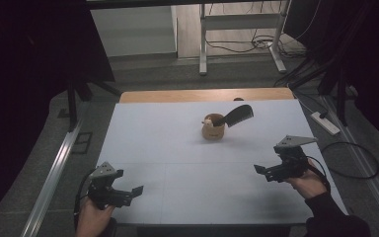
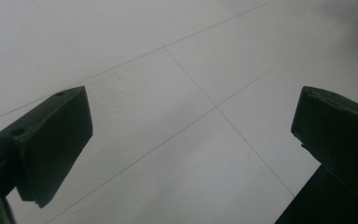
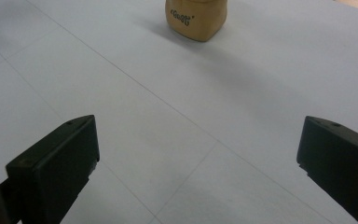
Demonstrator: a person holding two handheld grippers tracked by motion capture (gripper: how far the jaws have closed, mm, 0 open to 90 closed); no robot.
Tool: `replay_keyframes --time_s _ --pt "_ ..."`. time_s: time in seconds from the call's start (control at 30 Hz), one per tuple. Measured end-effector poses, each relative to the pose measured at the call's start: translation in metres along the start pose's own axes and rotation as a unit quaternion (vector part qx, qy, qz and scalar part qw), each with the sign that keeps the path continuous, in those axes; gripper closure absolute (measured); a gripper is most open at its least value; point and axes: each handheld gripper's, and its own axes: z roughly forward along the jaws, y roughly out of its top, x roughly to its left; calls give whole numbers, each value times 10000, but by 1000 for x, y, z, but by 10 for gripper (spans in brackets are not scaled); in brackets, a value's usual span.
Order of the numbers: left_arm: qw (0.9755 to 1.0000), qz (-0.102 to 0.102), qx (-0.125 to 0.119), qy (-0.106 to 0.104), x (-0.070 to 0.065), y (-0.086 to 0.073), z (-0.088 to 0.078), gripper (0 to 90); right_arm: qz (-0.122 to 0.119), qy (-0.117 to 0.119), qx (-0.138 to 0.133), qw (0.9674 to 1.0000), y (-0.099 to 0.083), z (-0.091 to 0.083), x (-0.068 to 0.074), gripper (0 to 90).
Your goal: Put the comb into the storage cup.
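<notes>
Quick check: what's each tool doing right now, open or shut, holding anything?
Left tool: open, holding nothing, over the table.
Right tool: open, holding nothing.

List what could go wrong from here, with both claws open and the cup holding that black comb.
1. The black comb leans far out of the tan cup; gripping its raised end could tip the cup.
2. The right claw and left claw both sit near the table front edge, so the long reach may nudge the cup before closing.

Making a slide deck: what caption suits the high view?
Two open grippers, left and right, wait near a tan cup holding a black comb.
</notes>
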Motion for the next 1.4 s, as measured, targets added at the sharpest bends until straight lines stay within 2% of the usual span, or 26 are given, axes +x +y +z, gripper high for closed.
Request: replay_keyframes --time_s 0.73,1.4 --pt "10000 -23 -7 -19 1 0 0 0 136 -228 19 9996 -23 -20 -6 0" --pt "10000 -16 -65 -27 1 -1 -1 0 289 -619 143 9976 -45 -39 -8 0"
